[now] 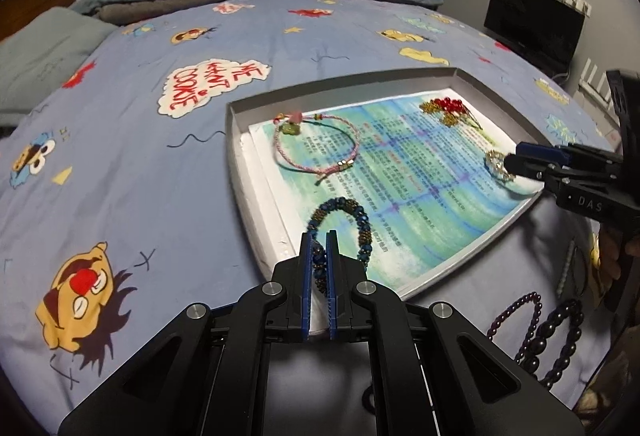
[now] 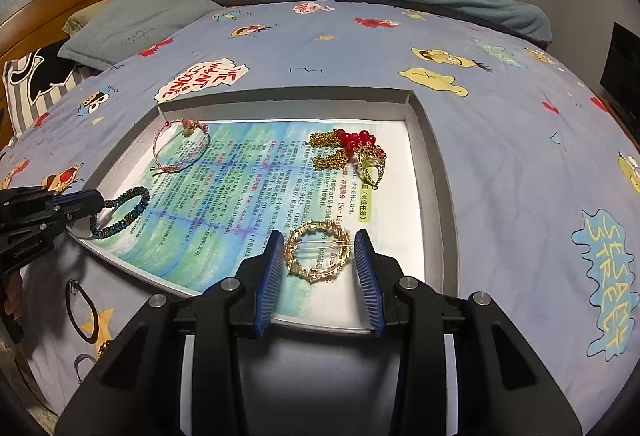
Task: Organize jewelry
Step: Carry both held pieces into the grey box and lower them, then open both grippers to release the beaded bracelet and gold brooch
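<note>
A shallow grey tray lined with a printed paper lies on the bed. My left gripper is shut on a blue-and-gold beaded bracelet, held at the tray's near edge; the bracelet also shows in the right wrist view. My right gripper is open around a gold wreath brooch lying on the paper, with its fingers apart from the brooch. A pink and green cord bracelet and red-bead gold earrings lie in the tray.
Dark beaded bracelets lie on the blue cartoon bedsheet to the right of my left gripper. A black bangle and small rings lie on the sheet left of the tray. Pillows, a folded blanket and a monitor stand beyond.
</note>
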Motion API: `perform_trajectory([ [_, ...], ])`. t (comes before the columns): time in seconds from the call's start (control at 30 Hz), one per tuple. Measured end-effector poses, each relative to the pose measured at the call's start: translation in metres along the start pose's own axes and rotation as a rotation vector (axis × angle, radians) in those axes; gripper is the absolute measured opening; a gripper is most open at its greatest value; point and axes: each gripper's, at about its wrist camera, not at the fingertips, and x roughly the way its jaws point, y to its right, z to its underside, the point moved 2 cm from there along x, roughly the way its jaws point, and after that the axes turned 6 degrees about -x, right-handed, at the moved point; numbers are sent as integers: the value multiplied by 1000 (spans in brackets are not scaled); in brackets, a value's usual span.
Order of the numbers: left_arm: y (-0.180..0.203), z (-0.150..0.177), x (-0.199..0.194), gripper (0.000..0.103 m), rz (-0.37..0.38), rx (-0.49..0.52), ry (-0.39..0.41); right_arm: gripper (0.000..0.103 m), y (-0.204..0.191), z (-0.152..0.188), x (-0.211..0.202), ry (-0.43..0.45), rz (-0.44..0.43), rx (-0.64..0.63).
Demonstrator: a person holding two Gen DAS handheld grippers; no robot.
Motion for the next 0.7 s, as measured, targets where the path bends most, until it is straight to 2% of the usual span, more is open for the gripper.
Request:
perform_trajectory([
  [0.23, 3, 0, 1, 7, 5, 0, -7, 37, 0, 0, -2, -1, 3, -1],
  [0.33, 3, 1, 0, 9, 7, -5, -10, 41, 1, 1, -4, 6, -1, 6],
  [0.4, 4, 0, -2, 20, 8, -6, -7, 50, 0, 2, -8, 15, -4, 10],
  [0.53, 6, 1, -9, 25, 14, -11, 1, 59, 0, 4, -20, 37, -10, 17],
  [0.6, 7, 1, -13, 40, 12, -10, 15, 65, 0, 5, -28, 53, -5, 19],
  [0.67, 10, 2, -20, 46, 16, -7, 32, 68, 0, 7, -35, 64, 1, 22],
  [0.7, 11, 2, -23, 49, 18, -6, 37, 73, 0, 8, -38, 68, 2, 24],
])
